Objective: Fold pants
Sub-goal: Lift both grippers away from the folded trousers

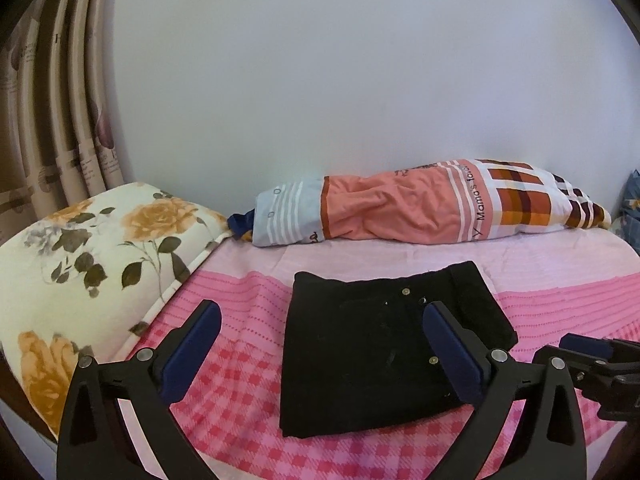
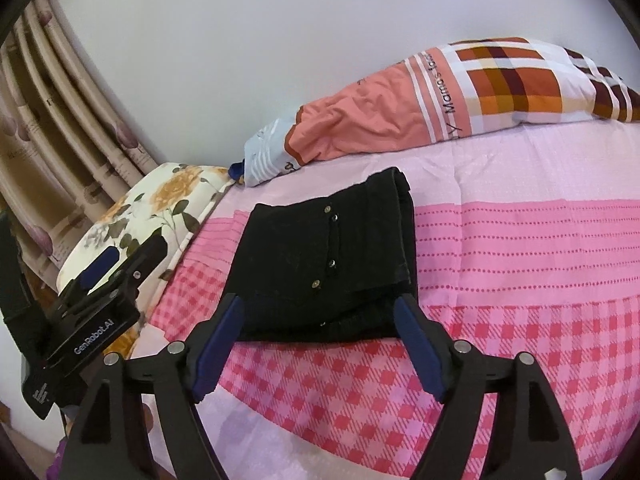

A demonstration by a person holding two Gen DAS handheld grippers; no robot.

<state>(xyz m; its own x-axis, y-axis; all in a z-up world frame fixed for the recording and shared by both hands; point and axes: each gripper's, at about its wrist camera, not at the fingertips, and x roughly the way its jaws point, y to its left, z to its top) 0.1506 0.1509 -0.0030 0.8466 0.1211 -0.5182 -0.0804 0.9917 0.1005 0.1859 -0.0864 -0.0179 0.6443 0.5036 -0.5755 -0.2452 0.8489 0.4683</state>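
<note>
The black pants (image 1: 380, 344) lie folded into a compact rectangle on the pink bedspread (image 1: 240, 292), with metal studs showing on top. They also show in the right wrist view (image 2: 320, 264). My left gripper (image 1: 322, 326) is open and empty, held just above the near side of the pants. My right gripper (image 2: 318, 316) is open and empty, its blue-padded fingers (image 2: 218, 344) straddling the near edge of the folded pants without gripping it. The right gripper shows at the right edge of the left wrist view (image 1: 592, 364); the left gripper shows at the left of the right wrist view (image 2: 108, 268).
A floral pillow (image 1: 92, 264) lies at the left of the bed. A long orange and plaid bolster (image 1: 420, 204) lies along the white wall behind the pants. Curtains (image 1: 52, 128) hang at the far left. The bed's near edge (image 2: 280, 440) is just below my grippers.
</note>
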